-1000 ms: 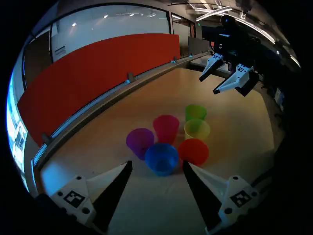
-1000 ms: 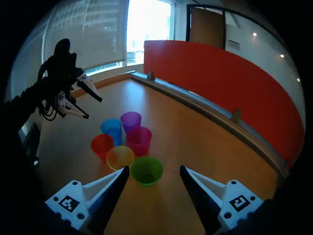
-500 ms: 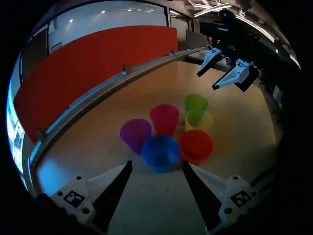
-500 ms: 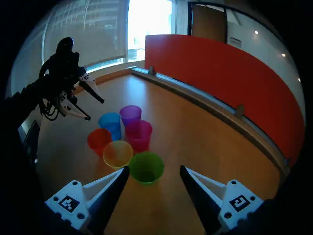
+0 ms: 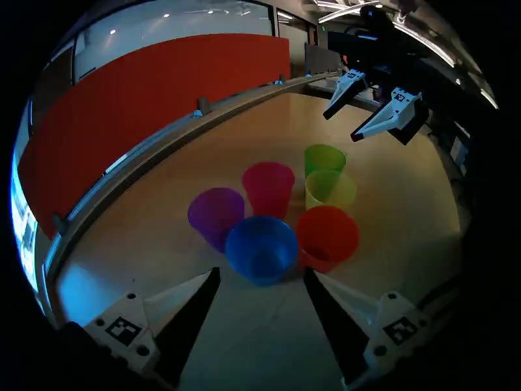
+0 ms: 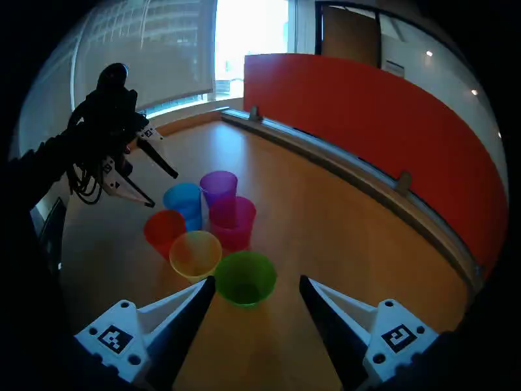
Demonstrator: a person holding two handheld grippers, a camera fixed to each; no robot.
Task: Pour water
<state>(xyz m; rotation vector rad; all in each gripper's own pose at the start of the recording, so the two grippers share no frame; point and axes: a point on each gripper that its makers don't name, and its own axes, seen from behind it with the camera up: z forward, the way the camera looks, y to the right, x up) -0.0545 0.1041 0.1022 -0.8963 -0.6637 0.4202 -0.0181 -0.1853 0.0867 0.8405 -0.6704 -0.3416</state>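
Left claw (image 5: 260, 275) open, empty, facing blue cup (image 5: 262, 247); right claw (image 6: 257, 281) open, facing green cup (image 6: 245, 279). Cups crowded together, so a grab may topple neighbours.

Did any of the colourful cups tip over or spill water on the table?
No, nothing looks wrong. The blue cup, purple cup, pink cup, green cup, yellow cup and red cup all stand upright, bunched close together on the wooden table. No puddle shows around them.
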